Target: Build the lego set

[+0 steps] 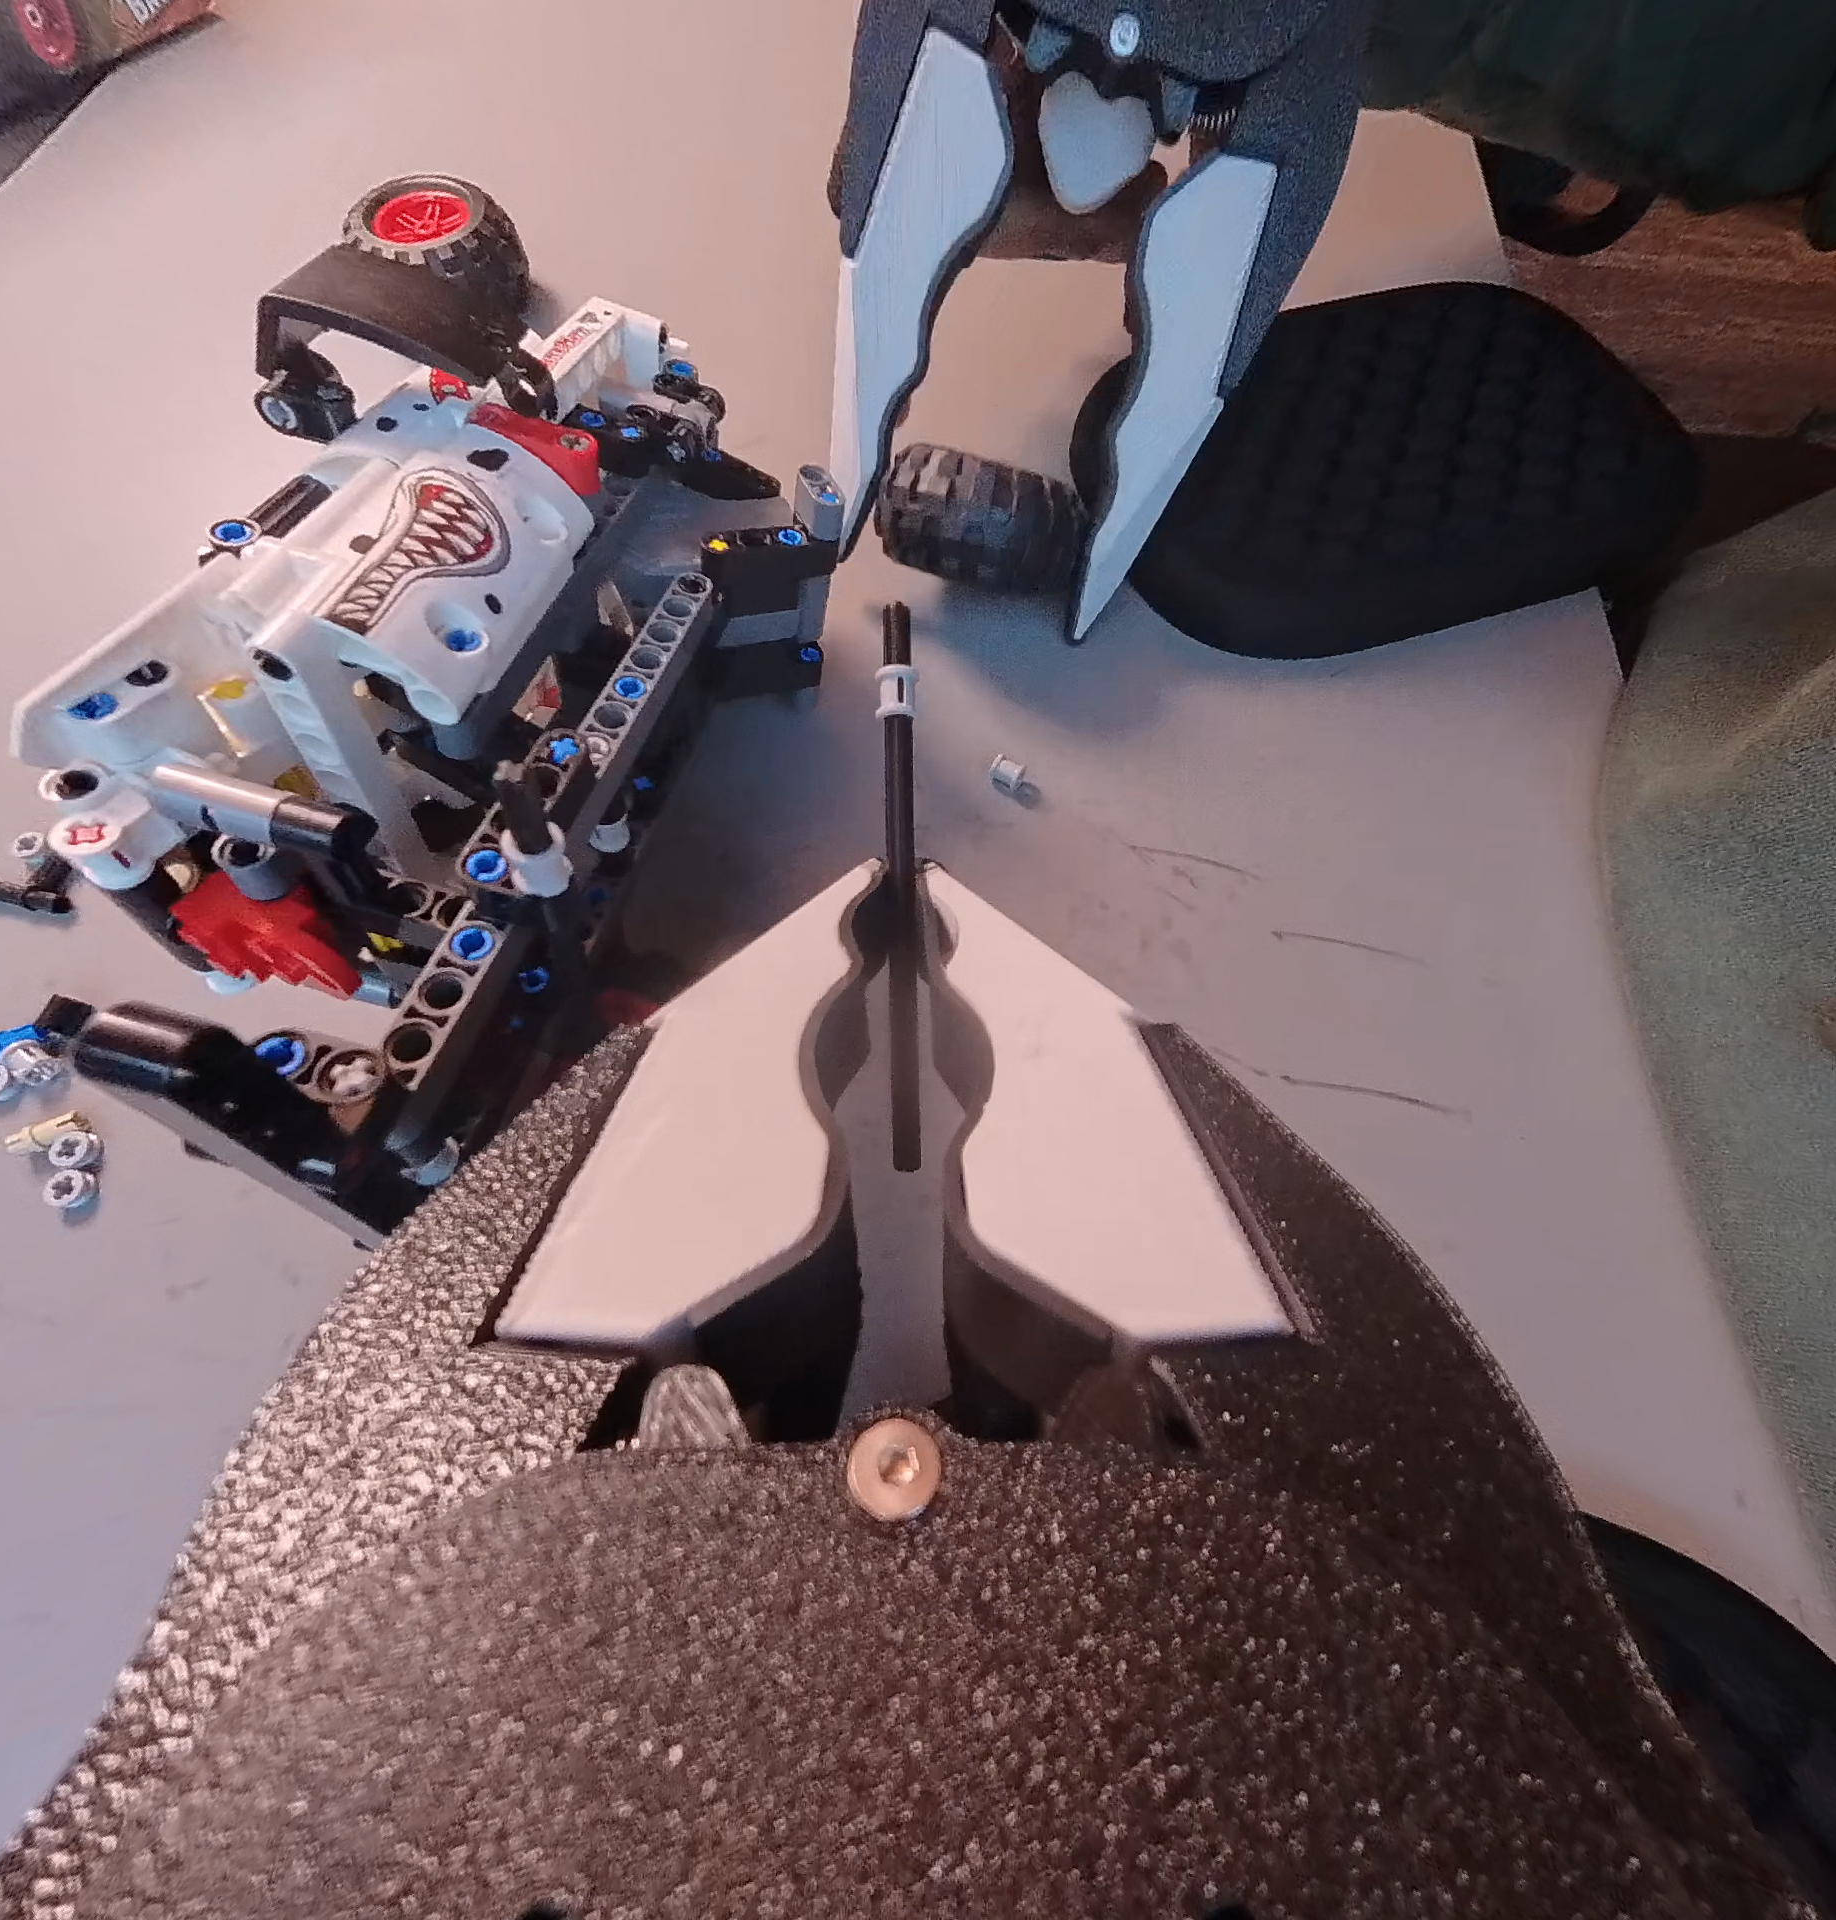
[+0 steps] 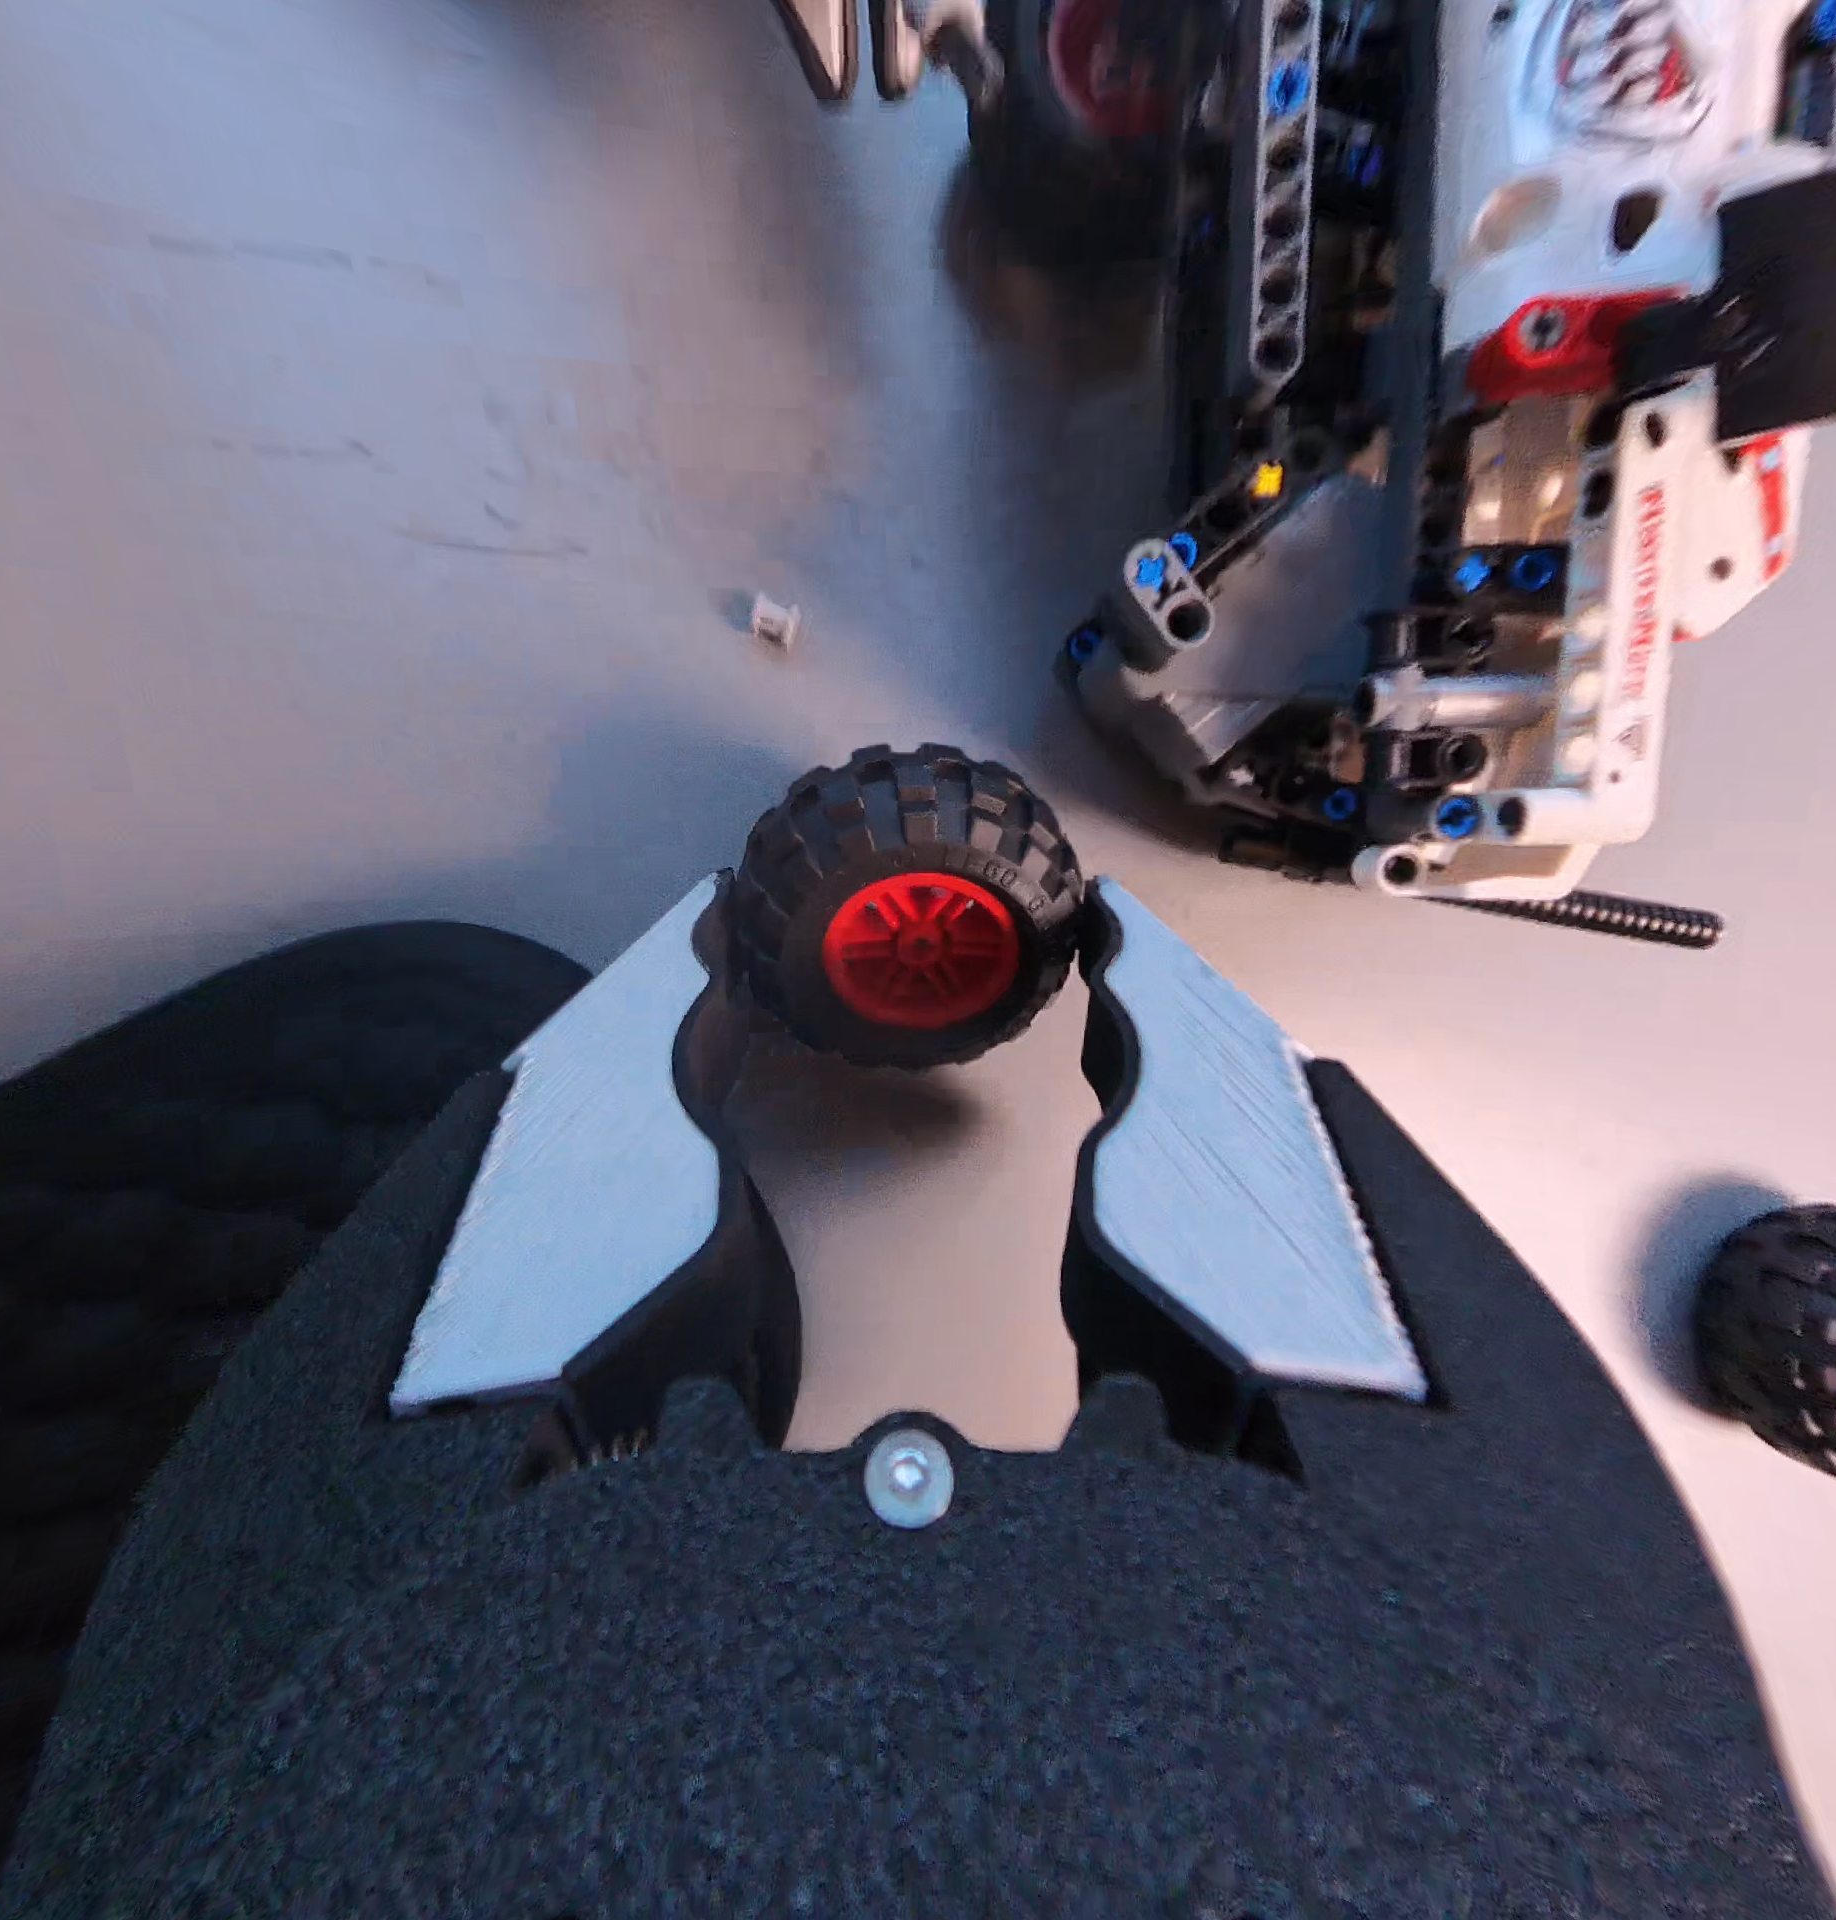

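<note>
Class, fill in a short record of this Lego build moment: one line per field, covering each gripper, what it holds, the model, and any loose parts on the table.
left gripper: shut on black axle, which carries a white bush
right gripper: fingers either side of the red-hubbed wheel; grip looks closed on its tyre
model: partly built white and black vehicle, one wheel fitted at its far end
loose parts: small grey bush, spare wheel
surface: grey table

- One partly built white-and-black lego vehicle (image 1: 374, 665), at nine o'clock;
- three black knobby tyres on red hubs (image 2: 909, 904), counted across both views;
- one thin black axle (image 1: 901, 883);
- one loose small grey bush (image 1: 1009, 774), at three o'clock of the axle;
- two grippers (image 1: 971, 561)
</note>
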A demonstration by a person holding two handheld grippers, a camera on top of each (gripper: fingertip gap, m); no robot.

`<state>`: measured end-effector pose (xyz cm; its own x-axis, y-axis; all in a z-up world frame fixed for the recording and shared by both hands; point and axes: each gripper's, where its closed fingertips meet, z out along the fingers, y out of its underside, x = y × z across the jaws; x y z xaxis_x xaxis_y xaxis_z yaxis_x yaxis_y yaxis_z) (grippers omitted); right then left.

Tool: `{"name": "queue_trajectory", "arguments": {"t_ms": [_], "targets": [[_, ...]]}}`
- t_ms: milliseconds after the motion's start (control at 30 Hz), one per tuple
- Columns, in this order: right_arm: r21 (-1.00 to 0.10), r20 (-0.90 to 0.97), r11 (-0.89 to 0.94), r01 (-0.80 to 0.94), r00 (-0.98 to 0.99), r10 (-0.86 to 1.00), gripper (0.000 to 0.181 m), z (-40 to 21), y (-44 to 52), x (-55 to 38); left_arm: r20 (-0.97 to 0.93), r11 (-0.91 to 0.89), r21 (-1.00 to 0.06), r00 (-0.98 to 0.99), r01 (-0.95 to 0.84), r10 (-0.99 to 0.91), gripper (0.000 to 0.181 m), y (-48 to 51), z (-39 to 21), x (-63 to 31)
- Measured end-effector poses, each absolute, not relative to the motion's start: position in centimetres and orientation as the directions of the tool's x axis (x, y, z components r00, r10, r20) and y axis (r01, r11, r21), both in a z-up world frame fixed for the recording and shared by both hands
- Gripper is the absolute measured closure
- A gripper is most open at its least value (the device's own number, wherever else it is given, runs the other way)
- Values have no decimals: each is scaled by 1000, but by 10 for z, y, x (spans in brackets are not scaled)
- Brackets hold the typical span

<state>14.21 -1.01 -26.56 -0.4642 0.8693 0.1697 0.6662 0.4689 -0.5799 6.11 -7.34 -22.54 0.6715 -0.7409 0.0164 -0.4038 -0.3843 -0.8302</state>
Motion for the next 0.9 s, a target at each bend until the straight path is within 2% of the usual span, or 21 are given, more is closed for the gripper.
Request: {"name": "queue_trajectory", "arguments": {"t_ms": [100,300,400,500,600,700,900], "targets": [[-559,145,418,716,-413,899,117,-267,-5,140,-1,-374,-830,672,-414,-741,180,-74,-226,62],[-578,136,408,706,-410,902,108,-250,-6,144,-15,-368,-827,669,-426,-743,179,-74,-228,63],[-712,150,400,577,-431,890,124,-212,-21,136,-29,-346,-831,653,-437,-757,180,-77,-227,65],[-832,176,397,387,-495,851,139,-180,-55,122,-73,-219,-883,581,-416,-811,179,-86,-208,81],[-855,246,437,281,-522,816,142,-172,-77,108,-118,-142,-901,549,-409,-827,179,-92,-197,90],[-860,262,450,241,-548,794,155,-172,-89,98,-118,-144,-898,544,-416,-831,180,-93,-200,92],[-850,278,469,239,-554,785,169,-177,-92,93,-106,-153,-897,539,-414,-836,179,-94,-201,92]]}}
